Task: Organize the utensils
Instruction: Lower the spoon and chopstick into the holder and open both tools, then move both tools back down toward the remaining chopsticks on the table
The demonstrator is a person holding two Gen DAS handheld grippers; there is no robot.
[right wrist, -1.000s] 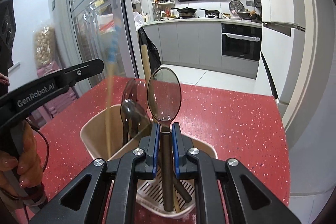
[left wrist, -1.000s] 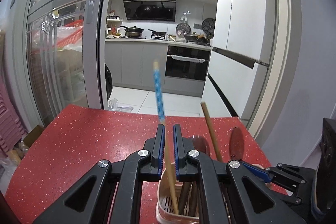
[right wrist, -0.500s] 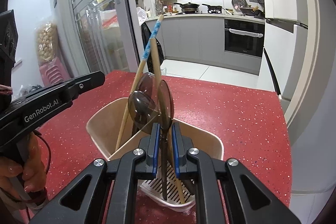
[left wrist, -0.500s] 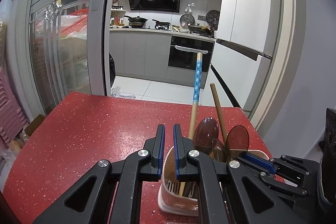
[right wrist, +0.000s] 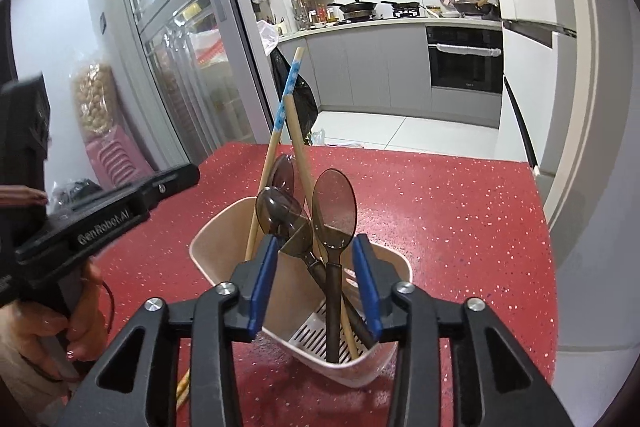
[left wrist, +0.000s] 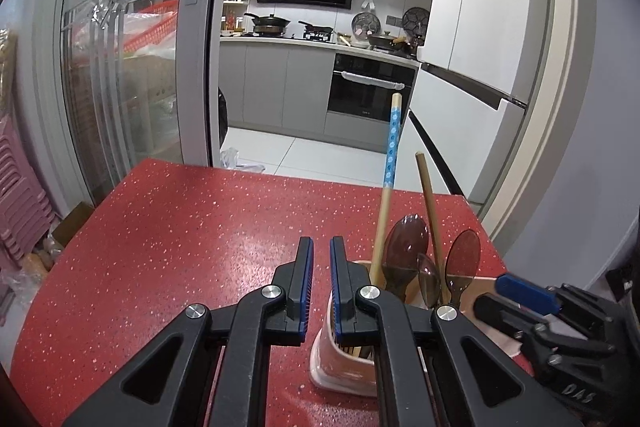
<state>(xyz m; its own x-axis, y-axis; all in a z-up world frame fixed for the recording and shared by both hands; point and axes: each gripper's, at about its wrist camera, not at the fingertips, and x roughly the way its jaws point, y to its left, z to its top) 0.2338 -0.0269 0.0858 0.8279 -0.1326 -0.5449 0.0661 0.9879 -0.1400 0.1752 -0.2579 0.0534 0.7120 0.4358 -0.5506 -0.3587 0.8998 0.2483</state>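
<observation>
Spoons [right wrist: 333, 211], translucent brown, stand in the holder [right wrist: 208, 251]; both hand-held grippers released, empty.

The holder [right wrist: 224, 251] stands on the table [right wrist: 460, 219], spoons [right wrist: 334, 203] and chopsticks [right wrist: 298, 143] upright inside; right gripper [right wrist: 316, 279] just before it, fingers spread, left gripper [left wrist: 321, 283] beside it, another chopstick [right wrist: 183, 389] lying below

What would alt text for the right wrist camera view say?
The open right gripper hovers over a beige utensil holder on a red table; it holds three brown spoons and two chopsticks. The left gripper is alongside.
</observation>
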